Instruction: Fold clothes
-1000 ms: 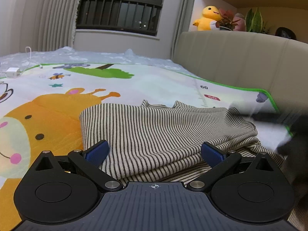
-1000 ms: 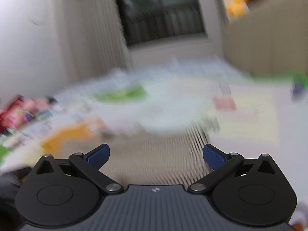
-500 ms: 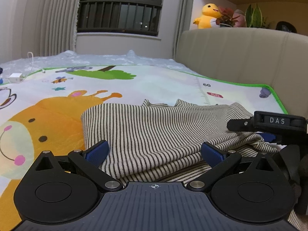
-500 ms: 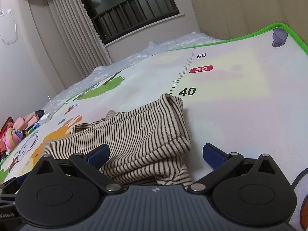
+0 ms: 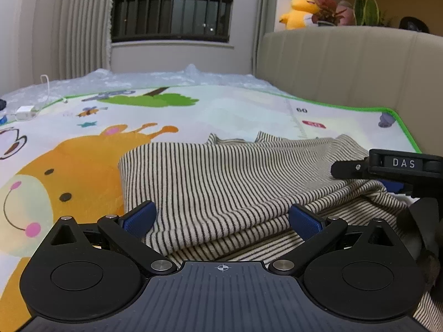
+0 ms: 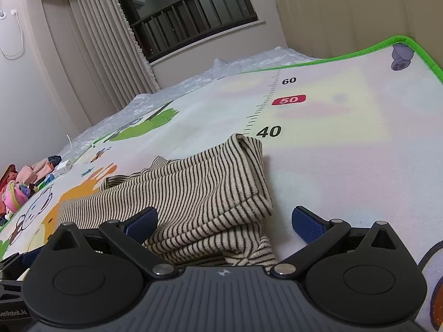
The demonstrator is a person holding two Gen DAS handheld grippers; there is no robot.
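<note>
A beige shirt with thin black stripes (image 5: 221, 182) lies folded in layers on a printed play mat (image 5: 193, 110). My left gripper (image 5: 223, 217) is open, low at the shirt's near edge, its blue pads either side of the folded layers. My right gripper (image 6: 225, 220) is open at the shirt's right end (image 6: 210, 191), its jaws astride the near corner. The right gripper also shows at the right edge of the left wrist view (image 5: 398, 166), resting by the cloth.
A beige sofa back (image 5: 346, 63) runs along the right, with a yellow plush duck (image 5: 299, 8) and plants on the ledge above. A white charger and cable (image 5: 25, 112) lie far left. A pile of colourful clothes and toys (image 6: 19, 182) lies at the mat's left edge.
My right gripper swung in fast from a blurred view and has settled low at the shirt's right end. The left gripper has barely moved.
</note>
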